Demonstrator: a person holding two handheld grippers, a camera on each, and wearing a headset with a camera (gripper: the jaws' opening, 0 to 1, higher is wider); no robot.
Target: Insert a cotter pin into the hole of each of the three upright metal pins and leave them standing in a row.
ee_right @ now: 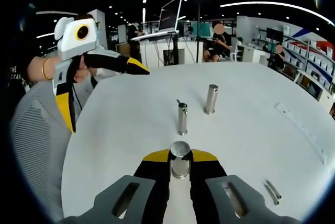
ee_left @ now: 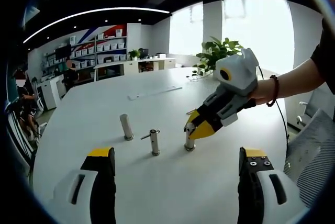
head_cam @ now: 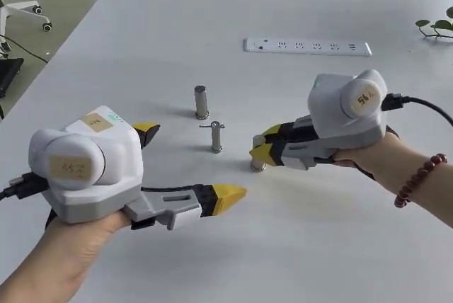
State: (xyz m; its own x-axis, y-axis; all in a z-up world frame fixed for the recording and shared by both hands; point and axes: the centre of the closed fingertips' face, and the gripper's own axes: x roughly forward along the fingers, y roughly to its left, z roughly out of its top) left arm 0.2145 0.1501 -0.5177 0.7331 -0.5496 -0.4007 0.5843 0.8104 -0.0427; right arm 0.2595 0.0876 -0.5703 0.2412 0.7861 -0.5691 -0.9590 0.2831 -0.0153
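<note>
My right gripper [ee_right: 180, 162]: jaws clamping nearest metal pin [ee_right: 180, 150] on shank. Judging it stiff, smooth, slippery, tippy, so gripping firm. My left gripper [ee_left: 176, 153]: jaws hanging wide, empty.

From the middle pin [head_cam: 216, 136]: far pin [head_cam: 202, 102] blocks 11 o'clock, right gripper [head_cam: 260, 149] clamping near pin [ee_right: 180, 161] blocks 4, left gripper [head_cam: 187, 161] 7; table [head_cam: 283, 90] lies open toward 1.
</note>
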